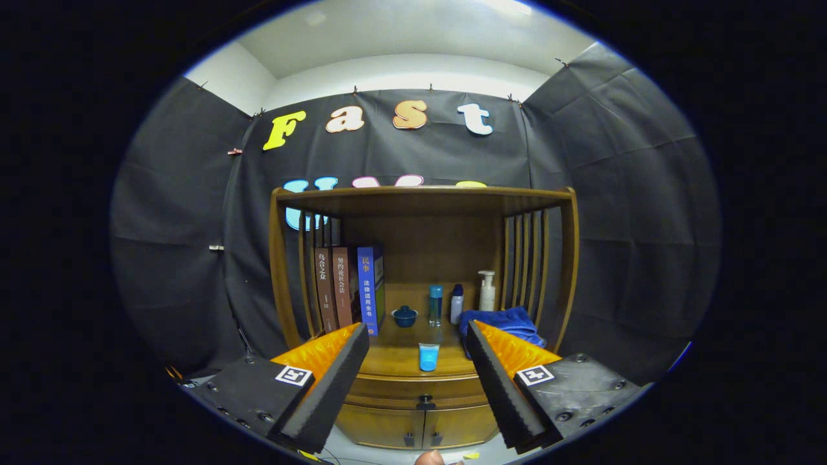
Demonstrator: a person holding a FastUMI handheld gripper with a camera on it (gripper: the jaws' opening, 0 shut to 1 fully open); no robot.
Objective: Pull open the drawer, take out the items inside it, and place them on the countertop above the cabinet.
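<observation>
Tongs [417, 358]: spread wide with nothing between the fingers; I see them well short of the cabinet, aimed at its front.
Cabinet [284, 271]: wooden, slatted sides, with an open shelf bay above the drawer and two small doors below it.
Worktop [400, 355]: the bay's floor, above the drawer, already crowded.
Drawer [423, 389]: shut as far as I can tell, lying between my two fingers and beyond them, with a dark knob [425, 402] at its middle; I cannot see what it holds.
Books [349, 290]: three standing upright at the bay's left side.
Blue cloth [504, 323]: bunched at the right of the worktop, partly behind my right finger.
Pump bottle [487, 292]: white, upright at the back right.
Two small bottles [446, 305]: upright, side by side, left of the pump bottle.
Small bowl [405, 316]: dark blue, between the books and the bottles.
Blue cup [428, 356]: near the worktop's front edge, directly above the knob.
</observation>
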